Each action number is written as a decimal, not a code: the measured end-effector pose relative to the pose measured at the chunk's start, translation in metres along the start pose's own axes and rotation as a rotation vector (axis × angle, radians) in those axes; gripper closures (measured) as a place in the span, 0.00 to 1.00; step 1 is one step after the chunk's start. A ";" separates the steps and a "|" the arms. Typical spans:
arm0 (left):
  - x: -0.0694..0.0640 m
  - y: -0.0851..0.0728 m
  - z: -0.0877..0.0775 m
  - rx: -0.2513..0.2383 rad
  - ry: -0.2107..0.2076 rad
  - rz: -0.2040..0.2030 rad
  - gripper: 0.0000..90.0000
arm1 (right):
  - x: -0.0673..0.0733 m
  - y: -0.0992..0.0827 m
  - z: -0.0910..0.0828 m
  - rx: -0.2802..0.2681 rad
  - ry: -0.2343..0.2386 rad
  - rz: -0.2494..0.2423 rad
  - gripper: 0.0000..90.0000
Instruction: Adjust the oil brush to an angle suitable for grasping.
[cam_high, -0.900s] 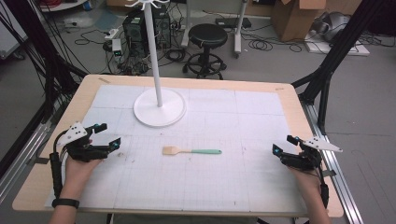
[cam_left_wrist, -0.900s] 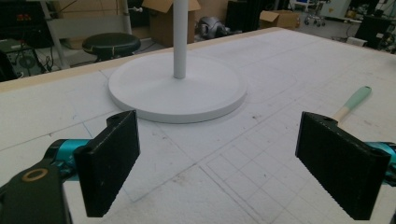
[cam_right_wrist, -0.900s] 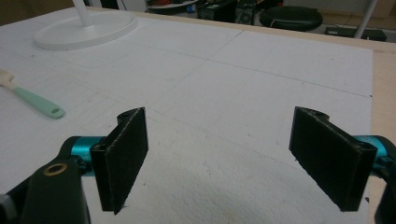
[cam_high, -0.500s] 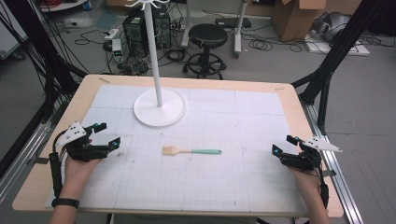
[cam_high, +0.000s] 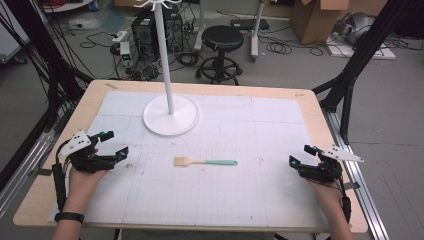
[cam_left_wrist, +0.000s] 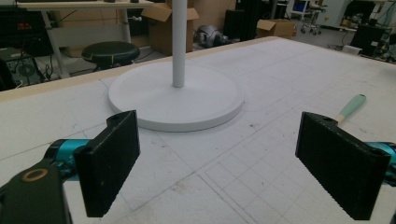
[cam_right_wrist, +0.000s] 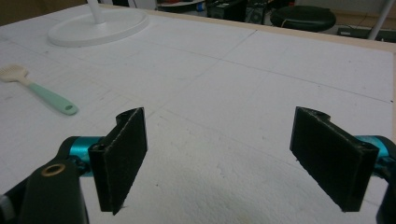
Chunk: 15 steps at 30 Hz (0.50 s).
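Observation:
A small spatula (cam_high: 204, 162) with a mint-green handle and a pale head lies flat in the middle of the white mat; its handle (cam_left_wrist: 351, 106) and the whole spatula (cam_right_wrist: 39, 92) also appear in the two gripper views. My left gripper (cam_high: 115, 144) rests near the table's left edge, jaws wide apart with nothing between them (cam_left_wrist: 217, 168). My right gripper (cam_high: 300, 155) rests near the right edge, also open and empty (cam_right_wrist: 217, 163). Both point toward the middle, well clear of the spatula.
A white stand with a round base (cam_high: 170, 115) and a tall pole (cam_high: 165, 60) rises behind the spatula. The white gridded mat (cam_high: 250, 130) covers most of the wooden table (cam_high: 310, 100). A stool, boxes and cables sit on the floor beyond.

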<state>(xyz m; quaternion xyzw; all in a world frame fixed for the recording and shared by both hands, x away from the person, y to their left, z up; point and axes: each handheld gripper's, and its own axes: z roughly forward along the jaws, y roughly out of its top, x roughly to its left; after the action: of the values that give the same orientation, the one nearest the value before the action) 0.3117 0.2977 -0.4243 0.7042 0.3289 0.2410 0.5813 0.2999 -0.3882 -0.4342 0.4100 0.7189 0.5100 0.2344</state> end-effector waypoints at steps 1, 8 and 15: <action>0.000 0.000 0.000 -0.002 -0.001 0.001 0.16 | 0.000 0.000 0.000 0.000 0.000 0.000 0.20; -0.001 0.001 0.000 -0.035 -0.013 -0.018 0.16 | 0.004 0.001 0.003 0.000 0.025 -0.017 0.20; -0.002 0.002 0.000 -0.047 -0.016 -0.012 0.16 | 0.004 0.001 0.002 0.000 0.028 -0.011 0.20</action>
<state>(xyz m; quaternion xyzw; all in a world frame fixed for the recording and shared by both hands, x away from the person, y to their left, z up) 0.3112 0.2961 -0.4221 0.6901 0.3228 0.2396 0.6018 0.2999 -0.3840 -0.4333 0.3990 0.7244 0.5143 0.2270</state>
